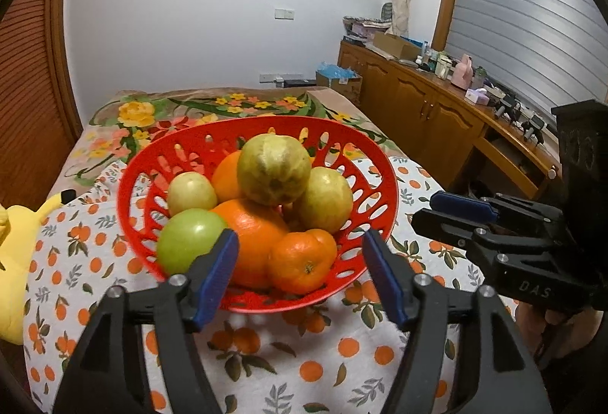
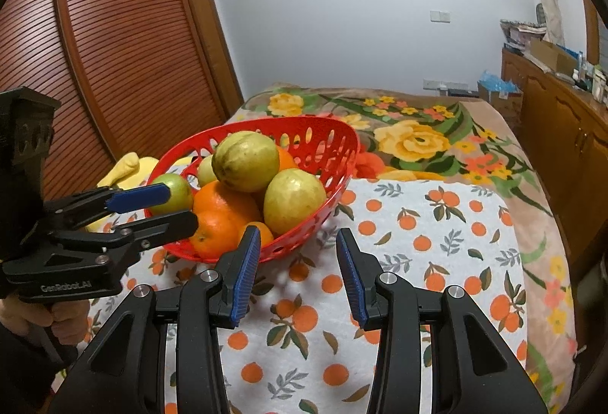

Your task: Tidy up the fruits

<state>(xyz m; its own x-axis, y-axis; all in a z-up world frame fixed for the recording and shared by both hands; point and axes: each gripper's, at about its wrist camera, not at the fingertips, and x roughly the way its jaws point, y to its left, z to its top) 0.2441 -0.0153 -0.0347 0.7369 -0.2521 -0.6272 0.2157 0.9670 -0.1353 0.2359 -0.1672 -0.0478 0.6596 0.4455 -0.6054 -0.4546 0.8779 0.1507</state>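
Observation:
A red slotted basket stands on an orange-print cloth. It is piled with fruit: a green apple, a big orange, a small mandarin and yellow-green fruits, the topmost resting on the heap. My left gripper is open at the basket's near rim, and its pads touch no fruit. My right gripper is open over the cloth, right of the basket, with nothing between its pads.
The cloth lies on a bed with a floral blanket. A yellow plush toy lies left of the basket. A louvred wooden door stands on the left, and a cluttered wooden cabinet runs along the right.

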